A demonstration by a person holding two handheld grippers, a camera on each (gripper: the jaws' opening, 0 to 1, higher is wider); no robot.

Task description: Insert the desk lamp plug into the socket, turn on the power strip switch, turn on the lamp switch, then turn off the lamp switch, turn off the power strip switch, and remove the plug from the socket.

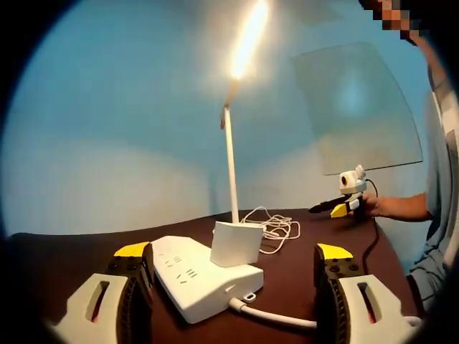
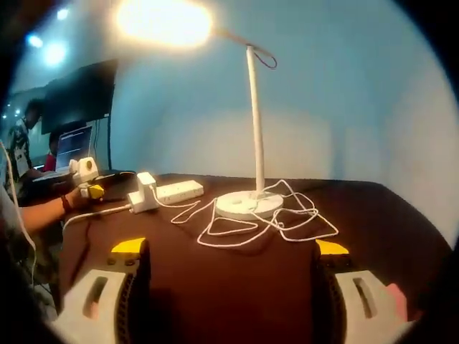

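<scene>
Your left tool (image 1: 233,276) has its jaws spread wide with nothing between them, and the lower parts of both jaws are cut off at the bottom of the left gripper view. Just ahead of it lies the white power strip (image 1: 204,276), with a white plug block (image 1: 237,244) seated in it that hides the sockets behind; the switch on the strip is too small to make out. The strip's thick white cable (image 1: 276,315) runs toward your right jaw. Beyond stands the lamp (image 1: 231,165), its head glowing so brightly that its shape is washed out. Your right tool (image 2: 233,276) is also spread and holds nothing; ahead of it the lamp's round base (image 2: 249,204) sits on the dark surface (image 2: 215,294) among loops of thin white cord (image 2: 265,229), with the strip off to its left. In the left gripper view, the right tool shows farther off, held in your hand (image 1: 376,206). The lamp's own switch cannot be told.
</scene>
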